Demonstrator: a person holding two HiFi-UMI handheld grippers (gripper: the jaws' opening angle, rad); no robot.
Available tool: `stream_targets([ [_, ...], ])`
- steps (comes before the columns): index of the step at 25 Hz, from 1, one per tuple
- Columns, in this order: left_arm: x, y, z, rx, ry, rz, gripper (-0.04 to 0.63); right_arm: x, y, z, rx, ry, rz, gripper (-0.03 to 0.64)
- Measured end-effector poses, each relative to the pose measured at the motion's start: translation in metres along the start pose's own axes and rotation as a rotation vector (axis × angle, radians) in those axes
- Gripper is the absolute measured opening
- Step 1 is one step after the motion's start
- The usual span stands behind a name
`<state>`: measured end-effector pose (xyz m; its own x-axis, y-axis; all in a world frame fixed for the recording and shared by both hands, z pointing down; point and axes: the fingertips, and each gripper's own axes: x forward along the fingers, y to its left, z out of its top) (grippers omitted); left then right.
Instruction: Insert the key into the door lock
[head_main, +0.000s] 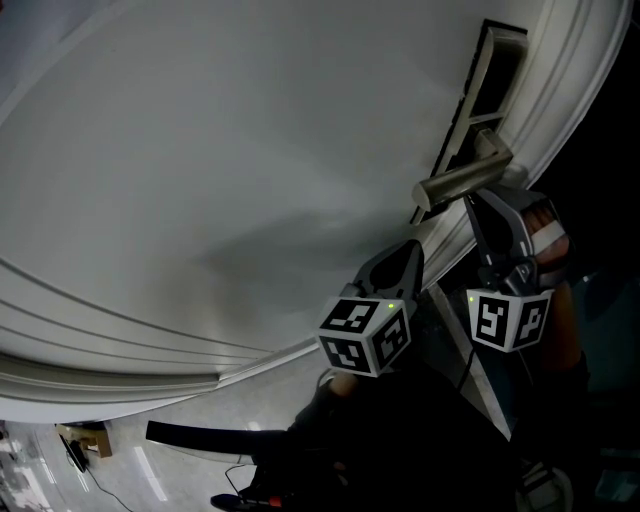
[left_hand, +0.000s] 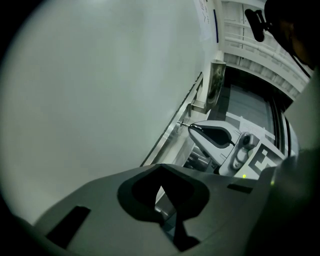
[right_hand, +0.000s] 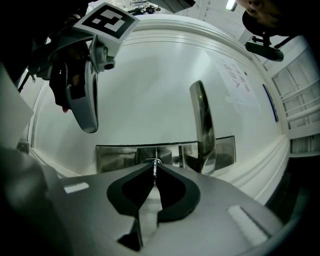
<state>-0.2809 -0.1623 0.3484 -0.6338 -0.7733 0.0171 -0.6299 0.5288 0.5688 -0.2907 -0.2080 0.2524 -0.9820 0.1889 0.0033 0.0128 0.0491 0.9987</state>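
The right gripper (right_hand: 154, 173) is pinching one key (left_hand: 185, 124) between its closed jaws, and the key's thin blade is sticking out past the fingertips. It is pointing at the round door lock (right_hand: 151, 161) set in the one polished metal plate (right_hand: 120, 156) on the white door (head_main: 250, 170). The key's tip is meeting the lock face (how deep it is sitting cannot be told from these views). One lever handle (right_hand: 202, 125) is standing out from the same plate, just beside the lock and clear of the gripper.

The left gripper (left_hand: 161, 189) is holding nothing: its two jaws are lying together with only a thin sliver of light between the dark pads. It is hovering near the door panel, off to the side of the plate and apart from the handle, with its jaws aimed along the door's edge towards the right gripper.

From the head view, two grippers are showing side by side below the handle, each carrying one marker cube, the left cube (head_main: 365, 335) and the right cube (head_main: 508, 318), so two cubes in all.
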Motion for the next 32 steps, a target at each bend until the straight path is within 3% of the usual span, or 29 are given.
stream_targets([
  [32, -0.0007, 0.0009, 0.0019, -0.005, -0.005, -0.003, 0.0, 0.0025, -0.0006, -0.0006, -0.007, 0.009, -0.001, 0.012],
])
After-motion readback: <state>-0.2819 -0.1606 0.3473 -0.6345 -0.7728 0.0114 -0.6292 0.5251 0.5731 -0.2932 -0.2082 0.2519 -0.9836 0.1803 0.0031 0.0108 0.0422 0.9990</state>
